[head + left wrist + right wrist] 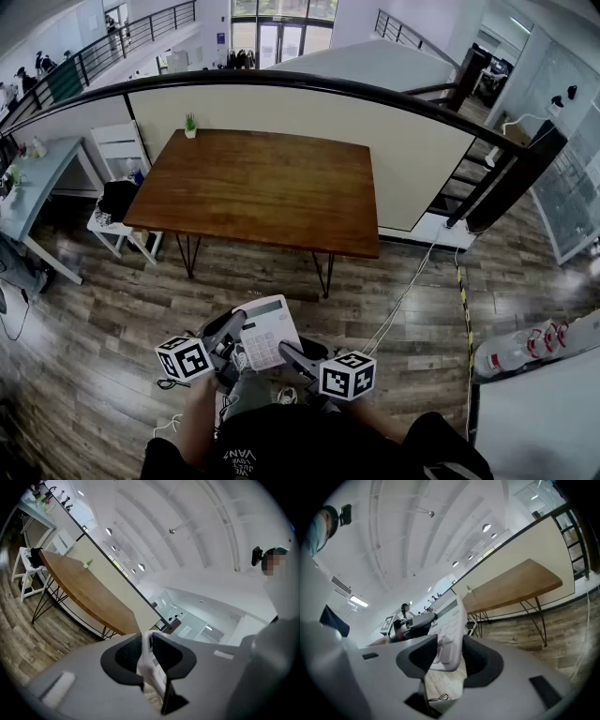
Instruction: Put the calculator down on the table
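A white calculator [270, 328] is held in the air in front of the person, well short of the brown wooden table [262, 187]. My left gripper [232, 334] is shut on its left edge; in the left gripper view the thin white calculator [146, 660] is pinched between the dark pads of the left gripper [148, 641]. My right gripper [291, 354] is at the lower right corner. In the right gripper view the calculator [451, 620] reaches in between the widely spread jaws of the right gripper [450, 649], which stands open around it.
A small potted plant [190, 125] stands at the table's far left corner. A white chair [114, 148] and a grey desk [37, 183] are to the left. White cables [412, 281] run over the wooden floor. A plastic bottle [523, 349] lies at right.
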